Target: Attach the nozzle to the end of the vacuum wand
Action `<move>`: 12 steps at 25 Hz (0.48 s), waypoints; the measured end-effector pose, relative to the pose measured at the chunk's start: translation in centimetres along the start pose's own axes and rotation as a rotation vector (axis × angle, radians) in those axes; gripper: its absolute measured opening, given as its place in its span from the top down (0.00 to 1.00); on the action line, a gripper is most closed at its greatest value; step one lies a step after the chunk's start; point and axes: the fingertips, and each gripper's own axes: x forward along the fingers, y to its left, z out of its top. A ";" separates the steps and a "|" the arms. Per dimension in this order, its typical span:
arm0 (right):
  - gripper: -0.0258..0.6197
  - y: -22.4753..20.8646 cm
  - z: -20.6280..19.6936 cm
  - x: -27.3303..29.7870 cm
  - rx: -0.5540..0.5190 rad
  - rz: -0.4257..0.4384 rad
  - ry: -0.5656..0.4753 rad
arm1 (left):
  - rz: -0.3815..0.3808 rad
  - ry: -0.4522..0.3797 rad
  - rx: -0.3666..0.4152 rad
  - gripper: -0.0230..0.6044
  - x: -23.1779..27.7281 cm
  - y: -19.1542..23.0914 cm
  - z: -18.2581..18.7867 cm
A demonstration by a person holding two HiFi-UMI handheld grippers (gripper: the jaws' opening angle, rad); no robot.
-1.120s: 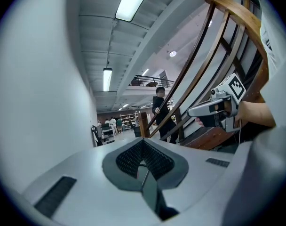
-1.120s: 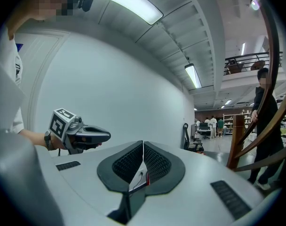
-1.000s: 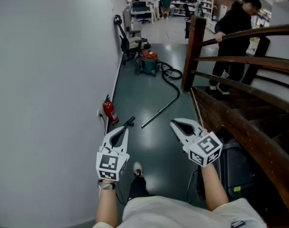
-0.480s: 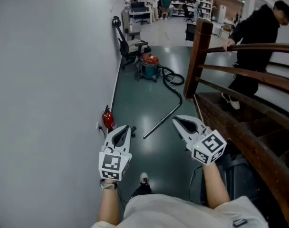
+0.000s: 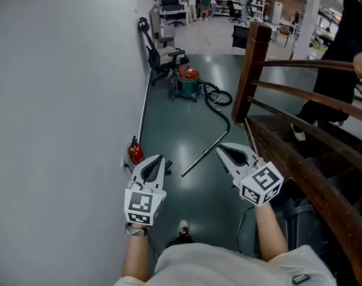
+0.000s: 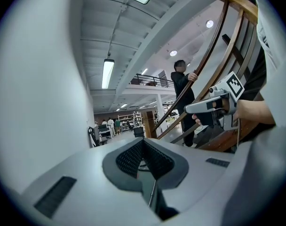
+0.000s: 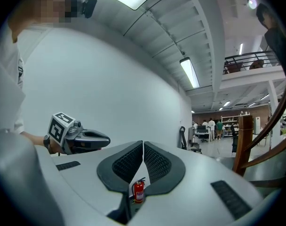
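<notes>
Just right of the fire extinguisher [image 5: 135, 153], the left gripper [image 5: 155, 159] hovers with its jaws closed together on nothing. What looks like the nozzle [image 5: 167, 164] lies on the floor just beyond it, near the free end of the vacuum wand [image 5: 205, 154]. The right gripper [image 5: 220, 150] is likewise closed and empty, so both jaws should be opened before stooping, one for each part; the vacuum drum [image 5: 186, 83] farther on is lidded, its contents unseen.

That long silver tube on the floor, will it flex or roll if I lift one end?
The long silver metal wand looks straight and rigid, so probably no sag. Round on the glossy floor, it may roll. The black hose at its far end will likely drag.
</notes>
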 end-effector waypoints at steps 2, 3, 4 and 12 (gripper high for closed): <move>0.92 0.0 -0.4 0.3 0.003 0.000 0.006 | -0.002 0.006 -0.007 0.97 0.1 0.2 -0.5; 0.91 0.0 -0.5 0.5 0.004 0.000 0.009 | -0.002 0.009 -0.010 0.97 0.1 0.3 -0.7; 0.91 0.0 -0.6 0.6 0.003 0.000 0.012 | -0.002 0.012 -0.013 0.97 0.1 0.4 -1.0; 0.92 0.0 -1.4 3.0 -0.014 0.017 0.045 | -0.008 0.023 -0.029 0.97 1.4 2.3 -2.0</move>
